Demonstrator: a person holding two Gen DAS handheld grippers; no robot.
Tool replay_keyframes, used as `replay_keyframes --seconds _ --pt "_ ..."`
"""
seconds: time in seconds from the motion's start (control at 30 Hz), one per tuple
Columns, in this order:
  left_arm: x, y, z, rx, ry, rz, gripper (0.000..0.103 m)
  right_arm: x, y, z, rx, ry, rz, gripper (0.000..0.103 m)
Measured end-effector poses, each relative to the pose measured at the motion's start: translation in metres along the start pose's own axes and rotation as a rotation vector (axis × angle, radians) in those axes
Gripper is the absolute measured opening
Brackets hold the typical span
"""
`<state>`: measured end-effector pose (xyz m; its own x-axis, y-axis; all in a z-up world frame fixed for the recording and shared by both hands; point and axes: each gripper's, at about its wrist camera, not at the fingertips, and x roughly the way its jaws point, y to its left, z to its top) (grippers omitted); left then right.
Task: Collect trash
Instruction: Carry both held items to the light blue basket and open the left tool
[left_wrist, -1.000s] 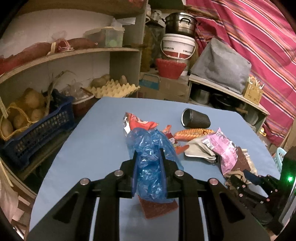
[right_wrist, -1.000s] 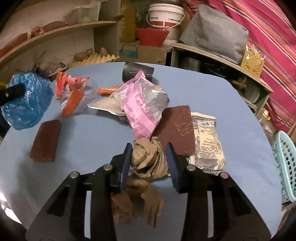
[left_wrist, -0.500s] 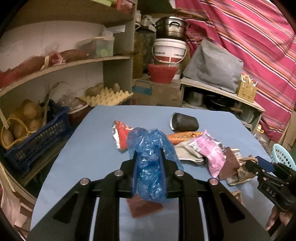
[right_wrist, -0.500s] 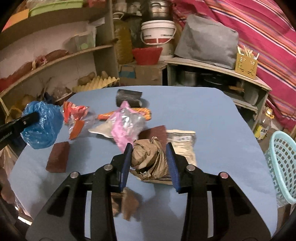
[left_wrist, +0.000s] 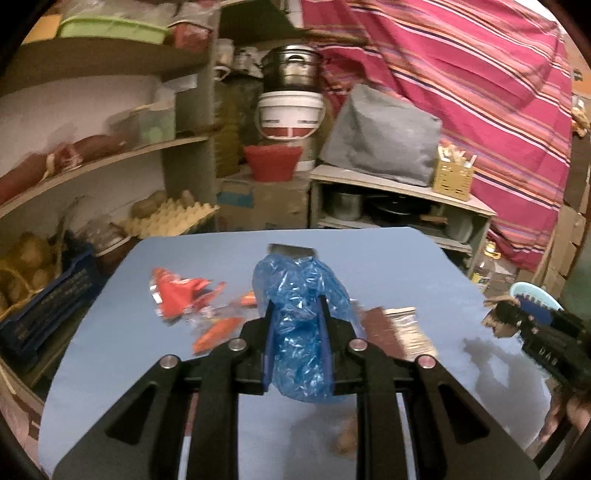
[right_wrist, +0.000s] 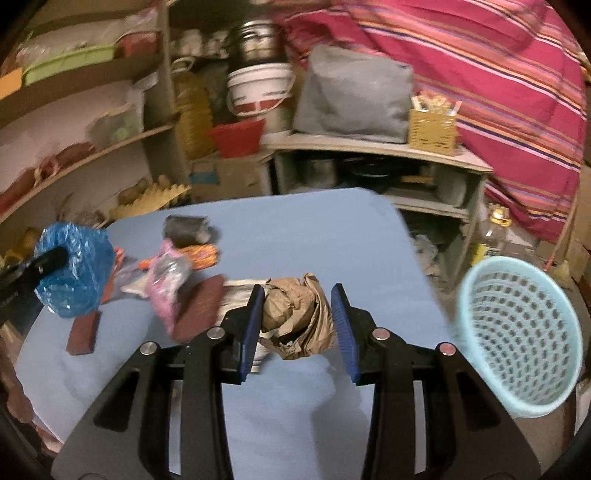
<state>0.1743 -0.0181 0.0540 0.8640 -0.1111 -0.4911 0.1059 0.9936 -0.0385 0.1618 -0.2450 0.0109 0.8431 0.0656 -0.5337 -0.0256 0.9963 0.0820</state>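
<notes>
Above the blue table (right_wrist: 295, 236), the left gripper (left_wrist: 295, 325) clamps a blue plastic bag (left_wrist: 301, 325) — hiding litter behind it — while the right gripper (right_wrist: 297, 314) pinches crumpled brown paper (right_wrist: 295, 314), near a pale basket (right_wrist: 517, 332); both views blurred.

Crumpled blue plastic bag (left_wrist: 301, 328) and brown paper wad (right_wrist: 295, 314), both aloft above the table; pale-blue mesh basket (right_wrist: 517, 332) alongside.

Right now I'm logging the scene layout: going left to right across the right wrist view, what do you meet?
blue plastic bag held by the left gripper → pink wrapper → crumpled brown paper in the right gripper → light blue basket
</notes>
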Motion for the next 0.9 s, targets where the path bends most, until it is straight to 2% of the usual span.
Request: replay_keyframes --seconds 0.2,0.4,0.6,0.7,0.9 --pt "0.004 -0.059 0.013 0.029 -0.009 -0.078 0.021 -0.029 -0.067 0.014 0.046 -0.051 -0.093 0.038" --pt "0.006 -0.131 0.027 0.093 -0.028 -0.179 0.021 -0.051 -0.148 0.021 0.099 -0.05 -0.195 0.038" --pt "0.025 -0.204 0.03 0.128 -0.008 -0.298 0.021 -0.071 -0.224 -0.002 0.211 -0.045 -0.246 0.038" --pt "0.042 -0.234 0.028 0.12 0.027 -0.352 0.021 -0.074 -0.242 -0.008 0.223 -0.044 -0.288 0.038" --pt "0.057 -0.3 0.015 0.151 0.073 -0.453 0.022 -0.067 -0.278 -0.018 0.278 -0.031 -0.31 0.038"
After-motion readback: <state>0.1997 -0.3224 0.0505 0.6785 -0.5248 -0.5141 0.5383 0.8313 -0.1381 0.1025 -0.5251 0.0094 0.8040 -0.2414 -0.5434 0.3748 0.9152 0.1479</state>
